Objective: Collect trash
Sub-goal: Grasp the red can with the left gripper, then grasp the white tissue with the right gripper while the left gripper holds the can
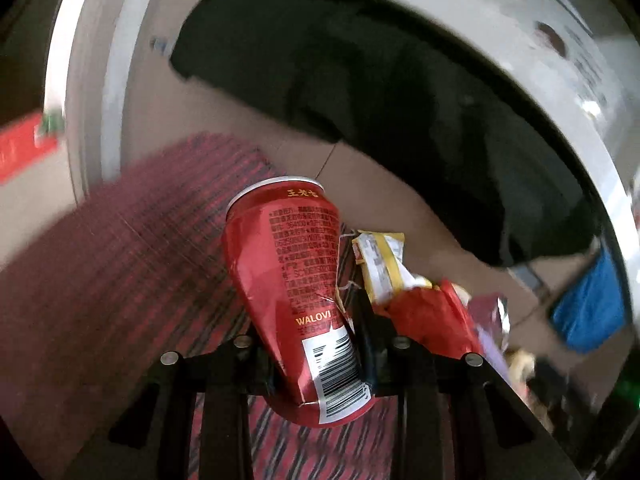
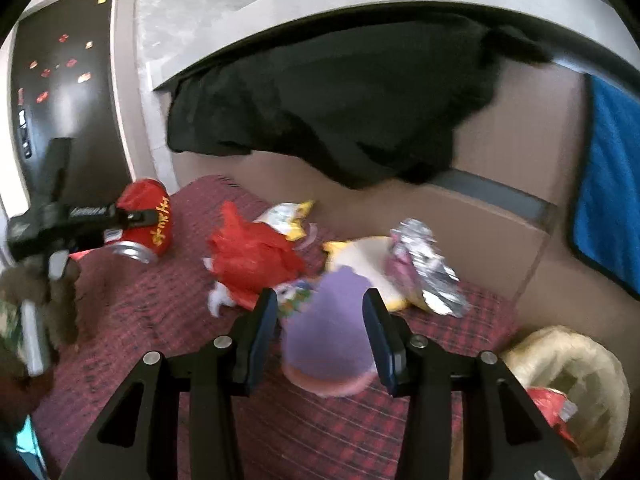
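My left gripper (image 1: pixel 316 320) is shut on a dented red drink can (image 1: pixel 296 280) and holds it above the red plaid cloth; the can (image 2: pixel 146 220) and the gripper (image 2: pixel 132 216) also show at the left of the right wrist view. My right gripper (image 2: pixel 320 312) is open, its fingers on either side of a purple cup (image 2: pixel 326 340) that lies on the cloth. Past it lie a red plastic bag (image 2: pixel 252 256), a yellow-white wrapper (image 2: pixel 290 216), a white and yellow packet (image 2: pixel 360 264) and a crumpled silver foil wrapper (image 2: pixel 428 268).
A woven basket (image 2: pixel 580 376) with a red wrapper inside stands at the right. A black cloth (image 2: pixel 328 112) hangs from a grey ledge at the back. A blue towel (image 2: pixel 608 184) hangs at the far right. Brown cardboard (image 2: pixel 500 208) lies behind the trash.
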{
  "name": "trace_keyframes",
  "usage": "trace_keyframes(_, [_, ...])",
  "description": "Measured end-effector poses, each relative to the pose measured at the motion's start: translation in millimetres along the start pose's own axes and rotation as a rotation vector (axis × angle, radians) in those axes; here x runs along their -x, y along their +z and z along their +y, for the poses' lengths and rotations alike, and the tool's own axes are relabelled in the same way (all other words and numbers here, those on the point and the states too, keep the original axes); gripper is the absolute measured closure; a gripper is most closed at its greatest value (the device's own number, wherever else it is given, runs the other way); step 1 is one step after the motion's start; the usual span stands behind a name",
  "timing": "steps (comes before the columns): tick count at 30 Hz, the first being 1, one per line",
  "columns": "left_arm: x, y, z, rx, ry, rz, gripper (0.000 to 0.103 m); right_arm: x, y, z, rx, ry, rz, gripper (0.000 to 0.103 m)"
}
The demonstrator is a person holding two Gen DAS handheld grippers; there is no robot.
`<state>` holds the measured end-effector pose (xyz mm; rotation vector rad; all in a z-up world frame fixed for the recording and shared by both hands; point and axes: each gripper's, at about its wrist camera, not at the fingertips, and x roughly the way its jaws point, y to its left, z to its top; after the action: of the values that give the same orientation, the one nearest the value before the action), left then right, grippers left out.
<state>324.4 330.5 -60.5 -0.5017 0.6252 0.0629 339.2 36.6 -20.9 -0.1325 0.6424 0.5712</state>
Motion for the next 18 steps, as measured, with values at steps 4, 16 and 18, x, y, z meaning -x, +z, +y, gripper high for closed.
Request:
trace_keyframes(4, [29, -7, -2, -0.084, 0.052, -0.073, 0.071, -22, 15, 34, 0.095, 0.03, 0.036, 0.061])
trace_keyframes(16, [51, -28, 31, -0.097, 0.071, -0.074, 0.071, -67, 23, 122, 0.248, 0.174, 0.12, 0.063])
trace_keyframes(18, [54, -29, 38, -0.084, 0.062, -0.077, 0.071, -83, 19, 129, 0.263, 0.14, 0.156, 0.063])
